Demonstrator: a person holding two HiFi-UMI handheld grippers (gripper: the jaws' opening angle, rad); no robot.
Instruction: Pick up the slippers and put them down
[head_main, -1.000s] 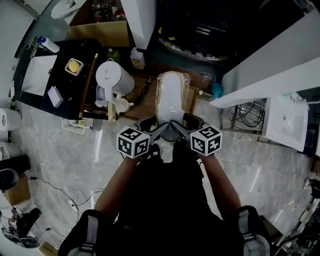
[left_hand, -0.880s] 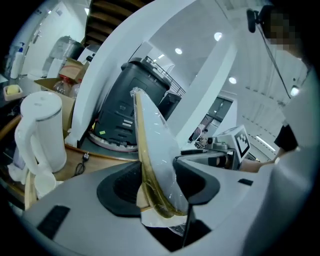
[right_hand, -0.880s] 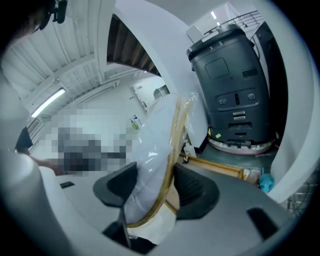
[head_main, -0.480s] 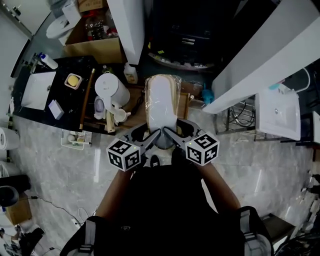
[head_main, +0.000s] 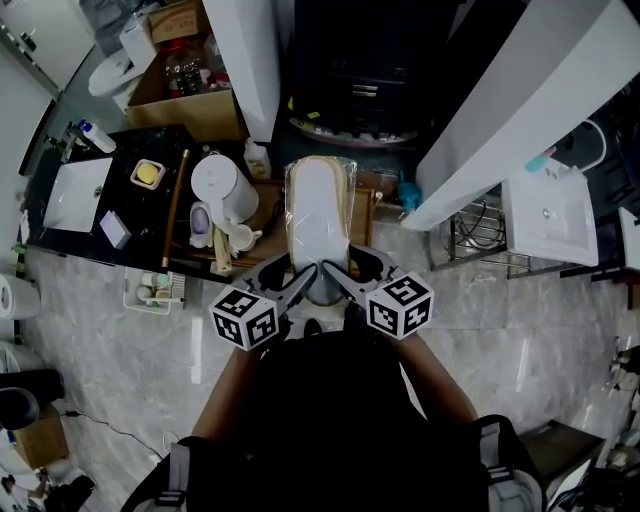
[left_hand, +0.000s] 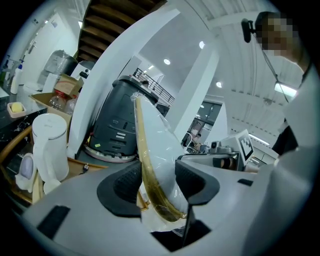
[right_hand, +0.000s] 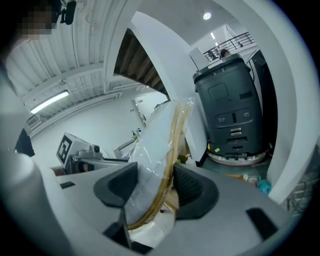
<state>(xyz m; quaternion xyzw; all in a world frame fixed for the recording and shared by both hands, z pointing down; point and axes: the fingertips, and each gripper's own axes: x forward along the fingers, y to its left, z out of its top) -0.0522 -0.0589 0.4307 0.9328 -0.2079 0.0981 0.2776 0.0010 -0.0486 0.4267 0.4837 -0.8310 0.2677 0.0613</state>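
A pair of white slippers with tan soles, sealed in clear plastic (head_main: 320, 212), is held up in front of me, toe end pointing away. My left gripper (head_main: 301, 279) grips the pack's near end from the left. My right gripper (head_main: 337, 278) grips the same end from the right. In the left gripper view the slippers (left_hand: 154, 145) stand on edge between the dark pads, which press on the plastic at my left gripper (left_hand: 157, 182). In the right gripper view the slippers (right_hand: 159, 142) are likewise pinched by my right gripper (right_hand: 150, 189).
Below the pack is a low wooden tray table (head_main: 268, 205) with a white kettle (head_main: 222, 183) and cups. A black counter (head_main: 110, 170) lies left, a dark round machine (head_main: 365, 85) ahead, a white sloped beam (head_main: 500, 120) and a sink (head_main: 555, 215) right. The floor is marble (head_main: 130, 340).
Both grippers have lifted the wrapped slippers higher off the wooden table, and they sit slightly further left in the head view. The grip on the pack is unchanged.
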